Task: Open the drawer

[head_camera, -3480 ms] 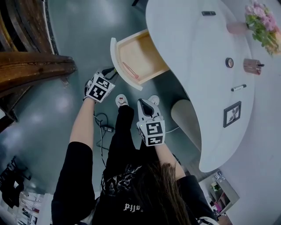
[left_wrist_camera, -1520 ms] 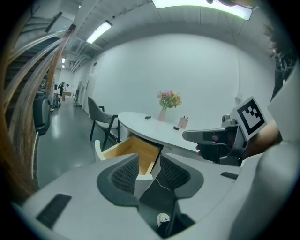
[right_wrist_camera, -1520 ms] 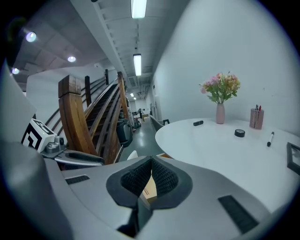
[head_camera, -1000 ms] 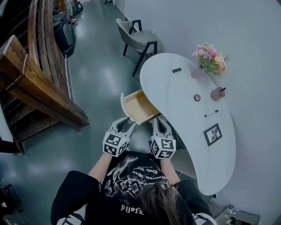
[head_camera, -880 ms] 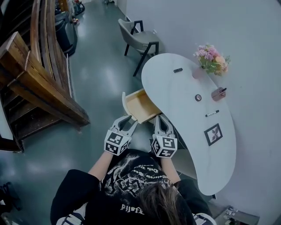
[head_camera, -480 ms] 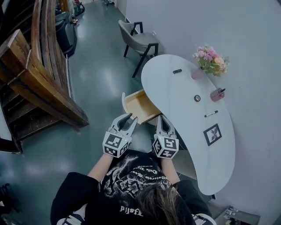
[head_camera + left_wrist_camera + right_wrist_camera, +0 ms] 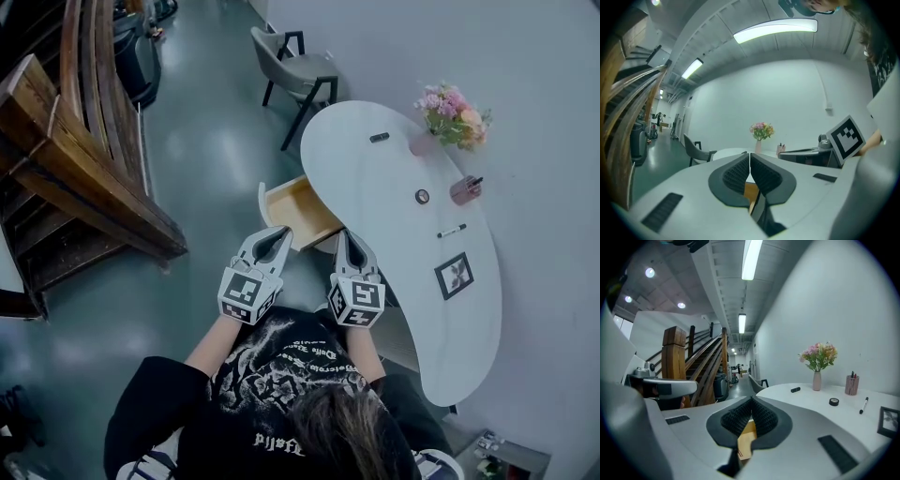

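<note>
The wooden drawer (image 7: 298, 212) stands pulled out from the left side of the white curved desk (image 7: 403, 234), its white front panel (image 7: 265, 204) facing the floor side. Both grippers hover just short of it, apart from it. My left gripper (image 7: 278, 232) is shut; its jaws have just been closing and nothing is between them (image 7: 749, 154). My right gripper (image 7: 343, 234) is shut too and empty (image 7: 751, 401). A strip of the drawer's wood (image 7: 747, 438) shows below the right pads.
A grey chair (image 7: 300, 77) stands beyond the desk's far end. A wooden staircase (image 7: 80, 159) runs along the left. On the desk are a flower vase (image 7: 448, 117), a pen cup (image 7: 464, 189), a marker (image 7: 451, 231) and a picture frame (image 7: 455, 275).
The left gripper's jaws have gone from open to shut, with nothing in them. Both grippers have risen a little in front of the open drawer.
</note>
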Action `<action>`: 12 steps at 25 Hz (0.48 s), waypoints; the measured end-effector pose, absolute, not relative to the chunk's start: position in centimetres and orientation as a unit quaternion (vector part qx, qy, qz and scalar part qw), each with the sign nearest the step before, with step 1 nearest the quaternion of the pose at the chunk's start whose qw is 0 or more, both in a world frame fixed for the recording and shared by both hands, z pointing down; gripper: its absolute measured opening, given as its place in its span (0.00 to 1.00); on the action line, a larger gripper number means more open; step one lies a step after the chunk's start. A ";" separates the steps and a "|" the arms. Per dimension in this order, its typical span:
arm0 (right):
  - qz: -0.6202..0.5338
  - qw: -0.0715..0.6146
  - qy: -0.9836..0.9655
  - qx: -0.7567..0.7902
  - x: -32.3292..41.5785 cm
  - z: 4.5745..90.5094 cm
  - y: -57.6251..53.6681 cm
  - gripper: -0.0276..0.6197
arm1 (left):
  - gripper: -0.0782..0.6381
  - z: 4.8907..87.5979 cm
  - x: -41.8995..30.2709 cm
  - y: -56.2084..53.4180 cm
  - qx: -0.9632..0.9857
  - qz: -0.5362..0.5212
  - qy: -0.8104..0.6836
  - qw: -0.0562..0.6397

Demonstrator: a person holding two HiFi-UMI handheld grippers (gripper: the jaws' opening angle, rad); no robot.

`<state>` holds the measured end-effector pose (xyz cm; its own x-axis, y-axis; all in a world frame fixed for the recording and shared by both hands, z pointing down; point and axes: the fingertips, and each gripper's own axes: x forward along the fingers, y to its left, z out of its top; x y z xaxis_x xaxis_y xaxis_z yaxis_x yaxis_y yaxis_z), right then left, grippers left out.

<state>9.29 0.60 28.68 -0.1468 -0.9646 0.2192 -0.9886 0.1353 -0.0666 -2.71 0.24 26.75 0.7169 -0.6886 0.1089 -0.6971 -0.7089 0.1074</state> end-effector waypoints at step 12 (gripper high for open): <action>0.075 0.078 -0.756 0.645 8.7 28.6 0.0 0.08 | 0.14 27.1 -3.1 -0.1 0.921 0.046 -0.381 0.070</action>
<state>8.67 0.05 28.60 -0.1551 -0.9641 0.2157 -0.9877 0.1559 -0.0132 -3.14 -0.11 27.10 0.7058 -0.6949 0.1380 -0.7078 -0.7002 0.0939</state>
